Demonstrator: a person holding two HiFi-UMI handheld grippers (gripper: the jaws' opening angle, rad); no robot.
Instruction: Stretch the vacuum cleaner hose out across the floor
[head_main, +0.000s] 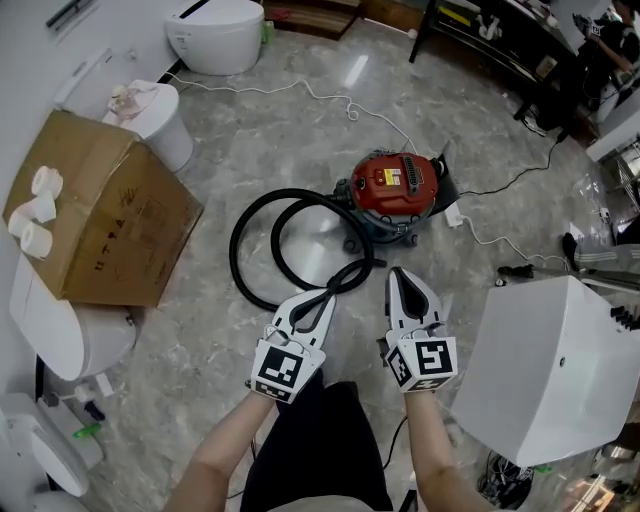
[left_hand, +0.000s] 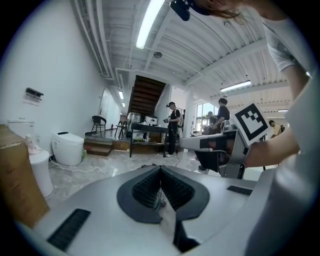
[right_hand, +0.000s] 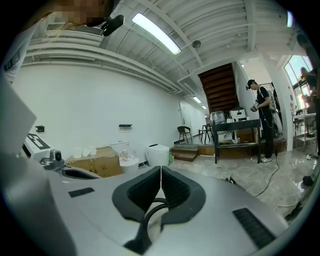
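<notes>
Both of my tools are closed and empty. The left hand-held gripper (head_main: 322, 297) has its jaws pressed together with nothing between them, and so does the right hand-held gripper (head_main: 401, 275). I hold them side by side above the floor (head_main: 300, 130), close but apart, tips pointing away from me.

From the head view, a stretch of the black vacuum cleaner hose (head_main: 240, 250) passes below the left tips. The rest of it lies on the grey marbled floor in two overlapping loops. In the right gripper view a curve of that hose shows through the gap behind the pads, not clamped.

The loops lead to the red vacuum cleaner (head_main: 400, 185), which stands just beyond them. A thin white cord (head_main: 330, 98) snakes from it toward the white toilet (head_main: 215, 35) at the floor's far edge.

Along the left edge sits a cardboard box (head_main: 110, 220) with white rolls (head_main: 35, 210) on top. A large white casing (head_main: 555, 365) stands near my right hand-held gripper.
</notes>
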